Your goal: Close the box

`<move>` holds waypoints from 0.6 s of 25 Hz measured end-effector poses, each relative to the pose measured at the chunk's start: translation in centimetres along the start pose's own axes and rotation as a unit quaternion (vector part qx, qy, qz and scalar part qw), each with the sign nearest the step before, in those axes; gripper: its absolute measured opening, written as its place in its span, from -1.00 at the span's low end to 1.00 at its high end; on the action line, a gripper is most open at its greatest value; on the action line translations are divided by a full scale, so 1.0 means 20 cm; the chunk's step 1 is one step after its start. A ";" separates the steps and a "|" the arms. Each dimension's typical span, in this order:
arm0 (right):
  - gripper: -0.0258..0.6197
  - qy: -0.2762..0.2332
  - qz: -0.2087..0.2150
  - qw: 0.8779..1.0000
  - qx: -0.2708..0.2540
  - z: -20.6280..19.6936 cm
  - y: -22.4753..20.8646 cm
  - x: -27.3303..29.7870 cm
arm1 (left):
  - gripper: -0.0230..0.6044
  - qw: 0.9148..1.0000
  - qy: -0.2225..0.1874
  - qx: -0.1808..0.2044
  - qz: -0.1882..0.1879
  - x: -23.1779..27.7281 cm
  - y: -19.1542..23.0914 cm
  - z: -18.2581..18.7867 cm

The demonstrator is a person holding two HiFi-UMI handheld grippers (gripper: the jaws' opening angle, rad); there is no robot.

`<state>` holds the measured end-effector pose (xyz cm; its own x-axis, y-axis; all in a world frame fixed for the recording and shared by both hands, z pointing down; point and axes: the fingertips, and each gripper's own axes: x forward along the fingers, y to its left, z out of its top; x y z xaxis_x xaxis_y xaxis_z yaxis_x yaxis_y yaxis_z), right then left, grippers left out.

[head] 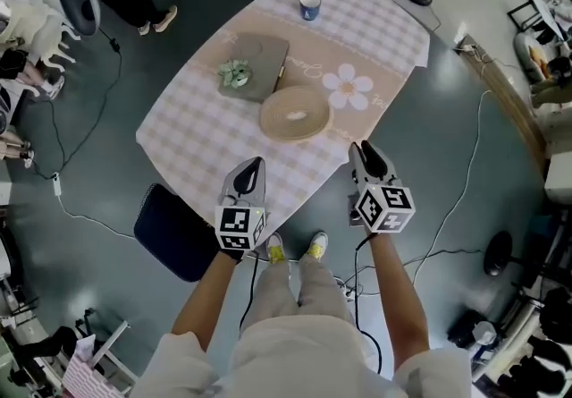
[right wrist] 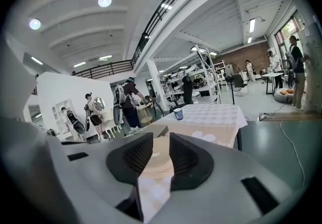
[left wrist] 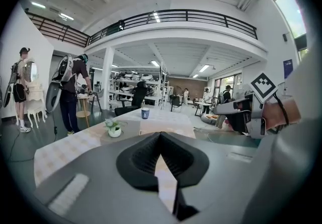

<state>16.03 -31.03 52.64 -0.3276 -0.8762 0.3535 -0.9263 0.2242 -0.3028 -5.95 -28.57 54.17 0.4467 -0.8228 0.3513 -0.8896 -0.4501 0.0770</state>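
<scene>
Head view, L gripper: L gripper is held over the near table edge, tips together, nothing in it.
Head view, R gripper: R gripper is alongside, well apart from the L one, also short of the objects.
Head view, box: the round beige box sits mid-table on the checked cloth. It's just beside, maybe touching, a flat grey case w/ a small plant on top. A blue cup stands at the far end. (The round one is my guess for the task's box; lid state is unclear from above.)
Left gripper view, jaws: pads meet at the tip, empty. Plant and cup lie ahead, to the left.
Right gripper view, jaws: parted, touching nothing. The round box shows thru the gap, cup beyond.
Step (judged): approach; neither gripper is at the box yet.
Risk 1: the L gripper is closed, so it can't pinch a lid and would only shove the box.
Risk 2: the box is close to the case, so a sideways push could topple the plant.
Risk 3: an off-centre press may drag or bunch the cloth.
</scene>
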 end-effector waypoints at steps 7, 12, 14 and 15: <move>-0.66 -0.052 0.000 0.997 0.058 0.18 0.15 -0.45 | -0.92 0.999 -0.047 -0.006 0.000 -0.30 -0.19 0.29; -0.76 -0.067 0.021 0.997 0.027 0.30 0.25 -0.61 | -0.92 0.997 -0.077 -0.012 0.001 -0.45 -0.23 0.48; -0.82 -0.077 0.021 0.997 0.011 0.36 0.28 -0.67 | -0.92 0.996 -0.089 -0.014 0.007 -0.51 -0.22 0.55; -0.83 -0.083 0.022 0.996 0.005 0.40 0.29 -0.70 | -0.92 0.995 -0.094 -0.012 0.010 -0.54 -0.22 0.59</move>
<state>16.66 -20.92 38.87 -0.3308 -0.9248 0.1881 -0.9100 0.2598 -0.3231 -5.79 -21.74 39.08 0.4375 -0.8827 0.1713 -0.8991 -0.4273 0.0945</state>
